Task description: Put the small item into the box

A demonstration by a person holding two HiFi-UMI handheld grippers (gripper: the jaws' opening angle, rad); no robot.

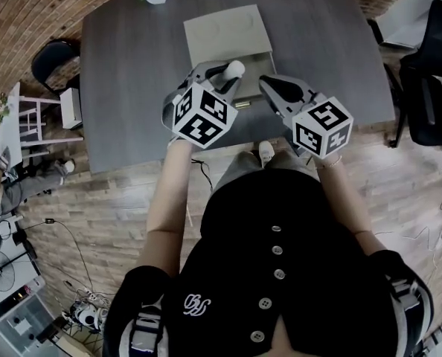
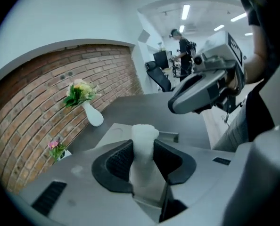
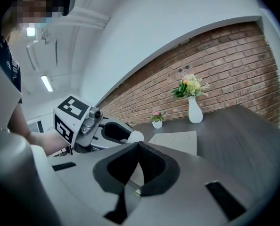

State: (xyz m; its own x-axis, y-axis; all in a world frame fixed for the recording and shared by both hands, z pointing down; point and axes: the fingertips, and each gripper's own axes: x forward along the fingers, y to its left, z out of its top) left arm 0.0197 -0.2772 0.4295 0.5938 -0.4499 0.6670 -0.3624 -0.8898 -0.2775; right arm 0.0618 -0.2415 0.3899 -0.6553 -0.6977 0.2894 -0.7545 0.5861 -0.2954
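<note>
Above the table (image 1: 132, 88), the head view shows your left gripper (image 1: 232, 79) holding the small white item (image 1: 234, 69) at the near edge of the box (image 1: 225, 32). In the left gripper view, its jaws pinch that item on both sides. In the right gripper view, your right gripper (image 3: 139, 149) has its jaws pressed together with nothing between them.

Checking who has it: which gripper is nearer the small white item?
Left. The left gripper is clamped on the small white item. The right gripper sits apart to the item's right, jaws together and empty.
</note>
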